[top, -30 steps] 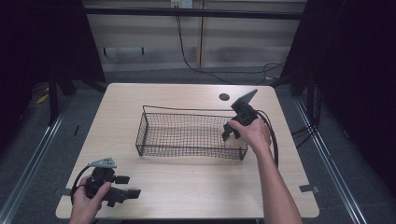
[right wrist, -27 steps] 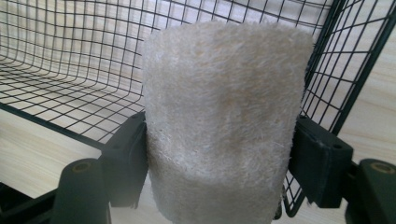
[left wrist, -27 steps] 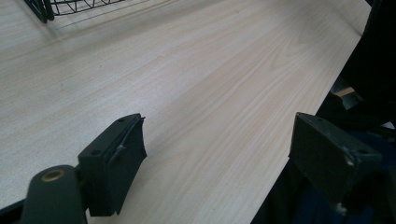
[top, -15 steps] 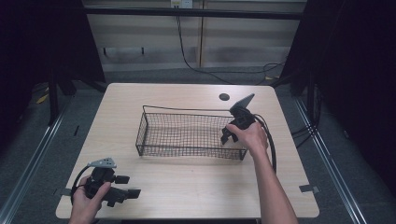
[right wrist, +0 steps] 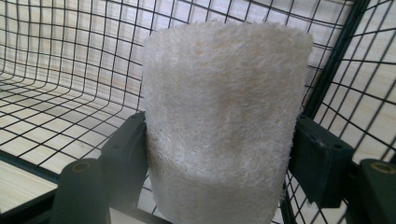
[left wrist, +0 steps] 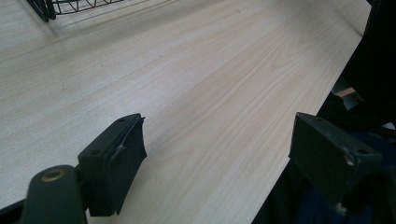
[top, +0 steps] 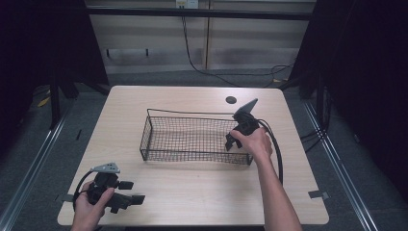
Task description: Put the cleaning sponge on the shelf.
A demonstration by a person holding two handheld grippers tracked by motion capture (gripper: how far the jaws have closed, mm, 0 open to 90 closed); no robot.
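A black wire basket [top: 144, 137] stands in the middle of the pale wooden table. My right gripper [top: 232, 143] reaches into its right end from above and is shut on a cream, fuzzy cylindrical sponge [right wrist: 224, 116]. In the right gripper view the right gripper [right wrist: 222, 140] has both pads pressed on the sponge's sides, with the basket mesh [right wrist: 56, 70] behind and below. My left gripper [top: 132, 192] rests low at the table's front left corner, open. In the left gripper view, the left gripper [left wrist: 219, 144] has bare table between its wide-apart jaws.
A round black grommet [top: 231, 100] sits in the tabletop behind the basket. The table's front edge [left wrist: 299, 140] runs close beside the left gripper. The basket's corner [left wrist: 42, 7] lies far ahead of it. Dark curtains and cables surround the table.
My right gripper with the sponge has sunk slightly, down and to the left into the basket's right end. The left gripper has stayed where it was.
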